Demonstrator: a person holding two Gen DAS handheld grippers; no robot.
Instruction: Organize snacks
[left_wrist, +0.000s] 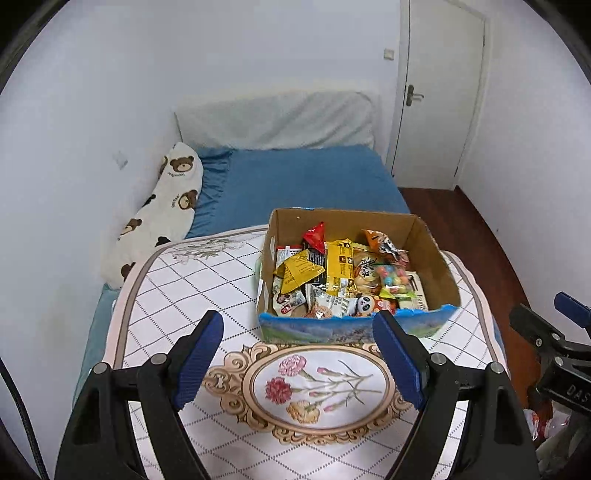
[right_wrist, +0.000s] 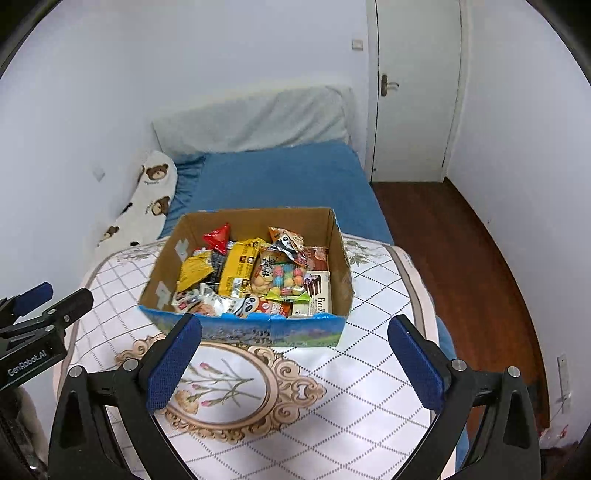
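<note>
- Both tools, left tool (left_wrist: 297, 356) and right tool (right_wrist: 295, 360), stand wide and hold nothing.
- Just ahead on the quilted mat (right_wrist: 332, 406) sits the cardboard box (right_wrist: 338, 240).
- Its snack packets (right_wrist: 240, 275) look light, crinkly and slippery; pinch a sealed edge.

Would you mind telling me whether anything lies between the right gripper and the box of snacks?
Nothing visible does. The right gripper hangs open over bare patterned cloth, and the cardboard box sits just beyond its jaws. Its open top leaves the snack packets exposed; only the low front wall stands before them.
</note>
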